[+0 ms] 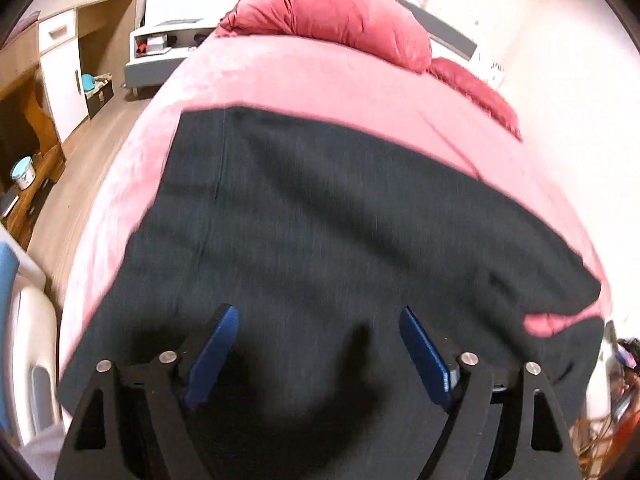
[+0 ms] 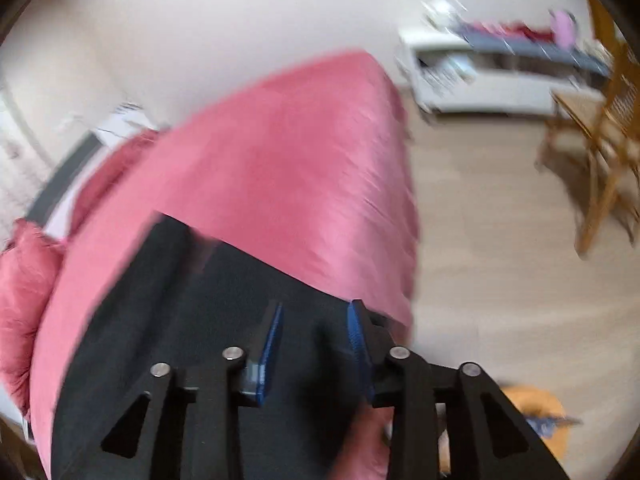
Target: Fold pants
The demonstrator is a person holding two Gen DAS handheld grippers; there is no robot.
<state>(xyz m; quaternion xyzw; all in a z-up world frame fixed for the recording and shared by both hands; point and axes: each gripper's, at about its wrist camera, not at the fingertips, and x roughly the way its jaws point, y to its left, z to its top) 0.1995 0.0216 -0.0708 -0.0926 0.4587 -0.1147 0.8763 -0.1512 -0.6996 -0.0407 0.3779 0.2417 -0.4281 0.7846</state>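
your left gripper fingers gape and your right gripper fingers stand apart, both empty, over the black pants on the pink bed.

The black left gripper with blue pads tilts downward, jaws spread wide. The matching right gripper tilts downward too, jaws partly apart, gripping nothing.

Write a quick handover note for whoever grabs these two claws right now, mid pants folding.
Left claw: open wide, nothing in it, over the black pants.
Right claw: partly open, no cloth pinched, above the pants near the bed's edge.
Pants lie spread on the pink bedspread, mostly flat.
Done: pants laid out; how far folded is unclear.
Left: grip an edge, fold.
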